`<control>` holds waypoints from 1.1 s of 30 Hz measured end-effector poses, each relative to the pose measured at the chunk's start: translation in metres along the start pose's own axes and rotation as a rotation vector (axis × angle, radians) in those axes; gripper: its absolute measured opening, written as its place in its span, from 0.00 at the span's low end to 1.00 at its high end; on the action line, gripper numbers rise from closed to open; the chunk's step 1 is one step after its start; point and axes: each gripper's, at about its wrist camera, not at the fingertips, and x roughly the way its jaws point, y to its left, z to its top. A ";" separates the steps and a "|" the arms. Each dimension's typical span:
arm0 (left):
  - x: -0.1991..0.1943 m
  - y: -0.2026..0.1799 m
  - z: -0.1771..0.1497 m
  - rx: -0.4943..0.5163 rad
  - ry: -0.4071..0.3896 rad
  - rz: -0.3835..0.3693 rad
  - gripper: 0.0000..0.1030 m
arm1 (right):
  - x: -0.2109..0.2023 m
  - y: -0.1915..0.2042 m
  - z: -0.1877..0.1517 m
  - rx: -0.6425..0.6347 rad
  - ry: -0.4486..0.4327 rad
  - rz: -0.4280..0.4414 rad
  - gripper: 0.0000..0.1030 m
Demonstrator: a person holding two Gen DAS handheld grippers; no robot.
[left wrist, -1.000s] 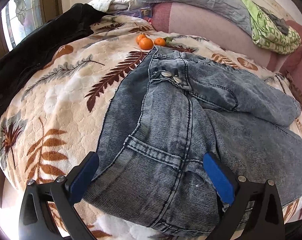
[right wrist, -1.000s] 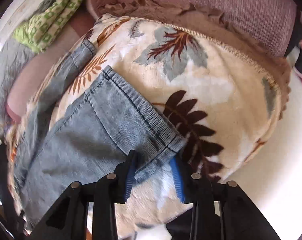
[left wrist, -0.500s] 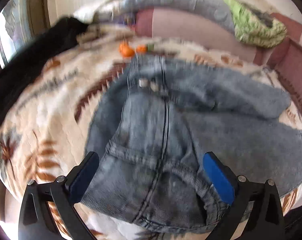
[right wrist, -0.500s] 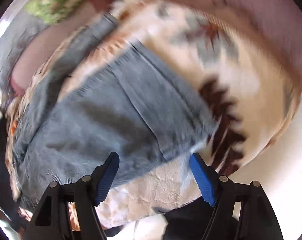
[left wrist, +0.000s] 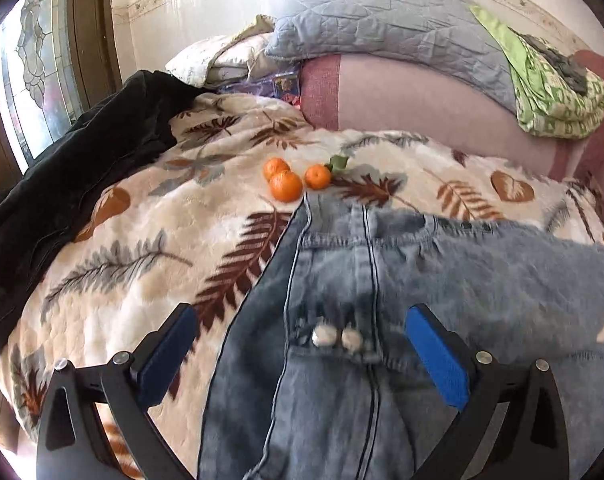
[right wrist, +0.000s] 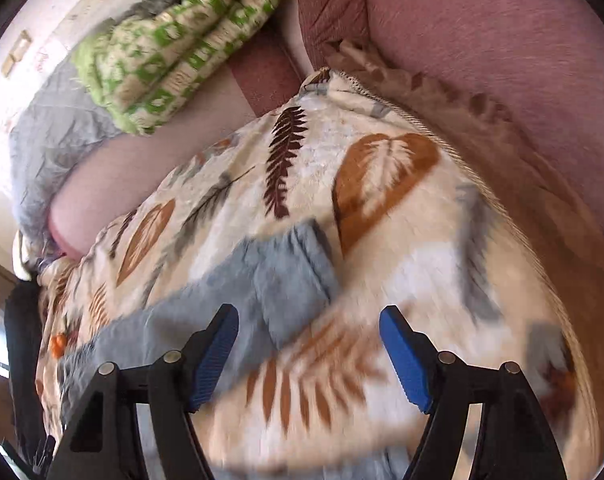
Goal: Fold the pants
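Light blue jeans [left wrist: 382, 320] lie spread on a leaf-patterned blanket [left wrist: 141, 240]. In the left wrist view the waistband with two metal buttons [left wrist: 338, 336] lies between the fingers of my left gripper [left wrist: 306, 356], which is open and empty just above the denim. In the right wrist view a trouser leg end [right wrist: 285, 276] lies ahead of my right gripper [right wrist: 310, 356], which is open and empty above the blanket [right wrist: 382, 208].
Three oranges [left wrist: 289, 178] sit on the blanket just beyond the waistband. A black garment [left wrist: 61, 168] lies at the left. A grey quilt [left wrist: 382, 20] and green patterned cloth [left wrist: 554, 92] rest on the pink sofa back [right wrist: 482, 32].
My right gripper has opened and let go of the trouser leg hem, then moved forward over the blanket. My left gripper has moved forward from the seat area to the waistband.
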 end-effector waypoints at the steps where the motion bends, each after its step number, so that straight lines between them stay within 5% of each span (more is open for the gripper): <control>1: 0.003 -0.002 0.003 0.002 0.000 -0.004 1.00 | 0.009 0.000 0.004 -0.014 0.008 0.006 0.74; 4: 0.024 -0.017 0.006 0.026 0.024 0.007 1.00 | 0.041 0.002 0.003 -0.070 0.060 -0.049 0.71; 8: 0.049 -0.035 -0.006 0.136 0.084 0.052 1.00 | 0.041 0.014 0.002 -0.123 0.094 -0.102 0.14; 10: 0.057 -0.038 -0.011 0.161 0.117 0.065 1.00 | 0.014 0.025 -0.002 -0.158 0.071 -0.116 0.12; 18: 0.055 -0.031 -0.010 0.130 0.134 0.036 1.00 | -0.138 0.098 0.001 -0.227 -0.124 -0.091 0.12; 20: 0.058 -0.034 -0.009 0.141 0.135 0.047 1.00 | -0.129 0.104 0.015 -0.215 -0.146 -0.141 0.18; 21: 0.059 -0.034 -0.009 0.143 0.138 0.050 1.00 | -0.106 0.100 0.023 -0.227 -0.092 -0.180 0.22; 23: 0.059 -0.034 -0.010 0.145 0.135 0.054 1.00 | -0.046 0.074 0.026 -0.200 0.032 -0.282 0.51; 25: 0.057 -0.034 -0.011 0.150 0.129 0.054 1.00 | -0.005 0.033 0.009 -0.128 0.154 -0.382 0.61; 29: 0.057 -0.033 -0.012 0.142 0.131 0.050 1.00 | -0.020 -0.028 -0.029 0.074 0.108 -0.239 0.62; 33: 0.056 -0.035 -0.012 0.150 0.122 0.060 1.00 | -0.039 -0.047 -0.046 0.171 0.108 -0.110 0.68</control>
